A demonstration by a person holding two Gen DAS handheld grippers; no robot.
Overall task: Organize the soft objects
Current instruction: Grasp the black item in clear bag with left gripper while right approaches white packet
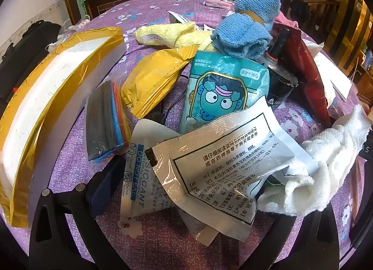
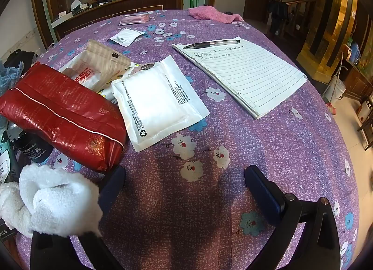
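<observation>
In the left wrist view a pile of soft things lies on the purple flowered tablecloth [image 1: 151, 242]: a blue cloth [image 1: 247, 34], a yellow cloth [image 1: 177, 35], a white towel [image 1: 326, 165] and several packets. My left gripper [image 1: 184, 200] is open over a white printed sachet [image 1: 223, 167]; its right finger is hidden under the towel. In the right wrist view my right gripper [image 2: 184, 190] is open and empty above bare cloth. The white towel [image 2: 51, 202] lies against its left finger. A pink cloth [image 2: 209, 14] lies at the far edge.
A white foam box taped in gold [image 1: 46, 111] stands at left. A red packet [image 2: 63, 116], a white pouch [image 2: 156, 102], a lined notepad [image 2: 247, 71] with a pen [image 2: 212, 44] and a black motor [image 1: 279, 81] lie on the table.
</observation>
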